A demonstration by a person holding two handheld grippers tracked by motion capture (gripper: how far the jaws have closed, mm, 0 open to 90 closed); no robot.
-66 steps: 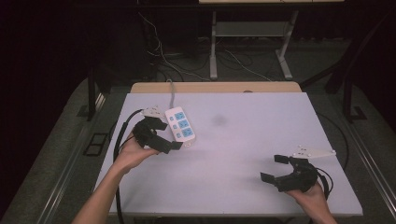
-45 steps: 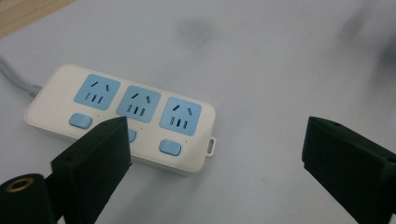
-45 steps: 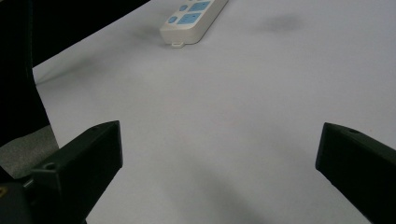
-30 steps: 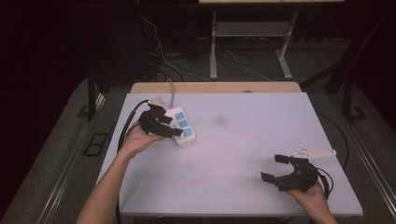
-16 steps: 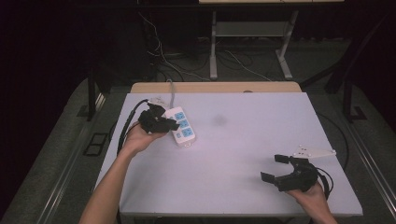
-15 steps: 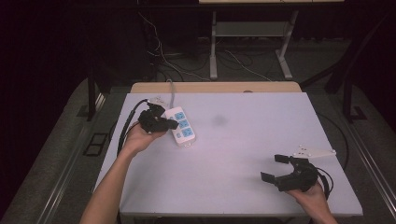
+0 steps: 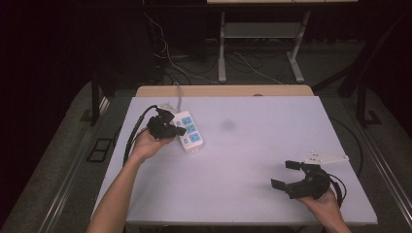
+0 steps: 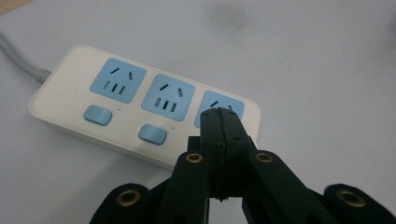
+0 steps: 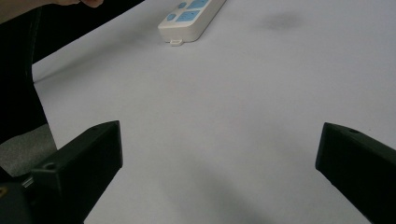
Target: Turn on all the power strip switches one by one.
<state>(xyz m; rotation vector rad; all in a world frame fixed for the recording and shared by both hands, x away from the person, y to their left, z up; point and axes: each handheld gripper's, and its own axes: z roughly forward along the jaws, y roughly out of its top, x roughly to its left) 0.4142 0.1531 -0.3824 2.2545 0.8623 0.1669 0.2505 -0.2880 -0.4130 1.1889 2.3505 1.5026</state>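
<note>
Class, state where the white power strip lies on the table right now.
In the high view, the power strip lies on the table's far left part, beside the shut left gripper.

Table brightly lit, surroundings dark (soft shadows, slight blur).

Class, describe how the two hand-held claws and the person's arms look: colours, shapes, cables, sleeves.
Both the left claw and the right claw are black, with flat angular jaws and brass-coloured screw rings. A black cable trails from the left one. The forearms are bare, without sleeves.
</note>
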